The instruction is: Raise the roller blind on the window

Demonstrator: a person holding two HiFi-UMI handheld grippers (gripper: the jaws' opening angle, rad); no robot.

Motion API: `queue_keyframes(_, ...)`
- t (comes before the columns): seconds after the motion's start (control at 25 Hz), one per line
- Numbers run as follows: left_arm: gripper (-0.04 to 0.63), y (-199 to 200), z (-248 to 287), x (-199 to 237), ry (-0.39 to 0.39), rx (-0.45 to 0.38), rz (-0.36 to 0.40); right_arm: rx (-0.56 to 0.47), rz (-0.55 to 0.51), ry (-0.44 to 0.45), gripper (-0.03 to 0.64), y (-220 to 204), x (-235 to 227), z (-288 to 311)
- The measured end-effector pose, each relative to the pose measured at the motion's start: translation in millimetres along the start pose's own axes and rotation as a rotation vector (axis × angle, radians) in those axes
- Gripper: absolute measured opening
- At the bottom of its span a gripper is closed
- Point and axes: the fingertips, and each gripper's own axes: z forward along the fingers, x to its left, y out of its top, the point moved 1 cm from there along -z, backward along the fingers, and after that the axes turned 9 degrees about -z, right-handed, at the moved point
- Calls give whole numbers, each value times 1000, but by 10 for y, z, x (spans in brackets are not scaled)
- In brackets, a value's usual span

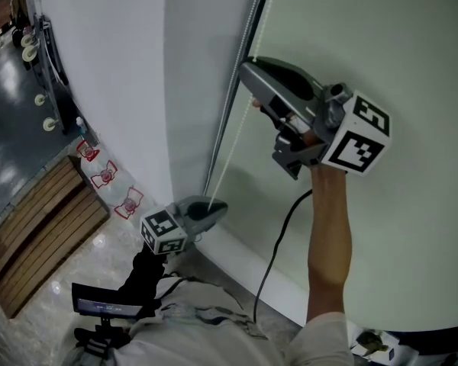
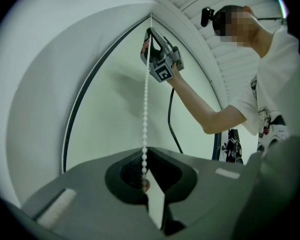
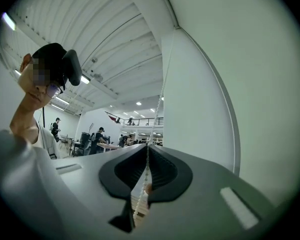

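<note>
The pale roller blind (image 1: 397, 59) covers the window on the right. Its white bead chain (image 1: 227, 147) runs taut along the dark frame edge. High on the chain, my right gripper (image 1: 248, 71) is shut on it; in the right gripper view the chain (image 3: 157, 109) passes through the closed jaws (image 3: 146, 179). Near the sill, my left gripper (image 1: 216, 208) is shut on the same chain. In the left gripper view the chain (image 2: 145, 109) rises from the closed jaws (image 2: 144, 178) to the right gripper (image 2: 150, 36).
A dark window frame rail (image 1: 230, 101) stands between the blind and a white pillar (image 1: 114, 90). A black cable (image 1: 278, 235) hangs from the right gripper. A wooden platform (image 1: 38, 227) lies on the floor at left. Several people (image 3: 97, 136) stand far behind.
</note>
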Motion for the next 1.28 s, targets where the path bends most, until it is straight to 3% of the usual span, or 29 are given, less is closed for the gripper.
queue_keyframes(0.16,-2,-18,1,0,-3,3,-10,25,47,-7,14,-314,22,-58)
queue_keyframes(0.32,-2,-31,-11,5,4,2,-20,115,40,-17,14,-682,122,-60)
queue_keyframes(0.6,-2,-42,-34,31,10,-3,-33,198,135,-19,14,-1443,317,-157)
queue_keyframes(0.84,-2,-23,-54,71,16,-8,-41,210,216,-3,14,-1842,533,-201)
queue_keyframes(1.12,-2,-5,-57,82,22,-10,-39,321,300,21,14,-2505,818,-264)
queue_keyframes(1.28,-2,-48,-35,99,32,23,-23,290,380,16,15,-2653,866,-378)
